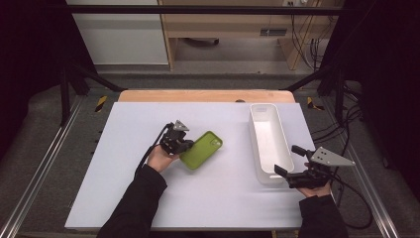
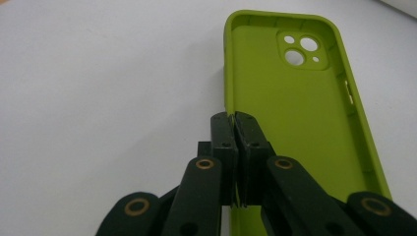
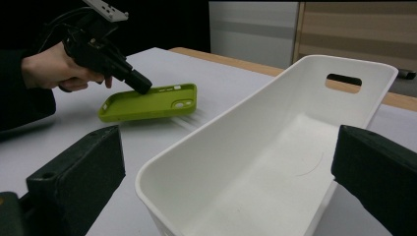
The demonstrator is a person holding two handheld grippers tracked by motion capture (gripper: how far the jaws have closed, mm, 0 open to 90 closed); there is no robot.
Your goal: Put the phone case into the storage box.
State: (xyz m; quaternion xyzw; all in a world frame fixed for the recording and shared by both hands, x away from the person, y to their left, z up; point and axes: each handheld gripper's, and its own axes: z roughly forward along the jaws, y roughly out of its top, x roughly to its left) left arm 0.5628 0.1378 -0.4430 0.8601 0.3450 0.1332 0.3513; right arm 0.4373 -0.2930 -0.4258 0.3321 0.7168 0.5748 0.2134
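Left hand-held gripper (image 2: 235,123) pinching long edge of green phone case (image 1: 201,149), left of white bin (image 1: 270,141) on worktop (image 1: 148,198); right hand-held gripper (image 1: 292,165) spread at bin's near end; bin empty, transfer seemingly pending.

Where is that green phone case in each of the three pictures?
High view: the green phone case lies mid-table, beside the left gripper.
Left gripper view: it runs up the right half, its side wall pinched between the jaws.
Right gripper view: upper left, beyond the white bin.
Shared landmark: the left gripper clamped on its edge.
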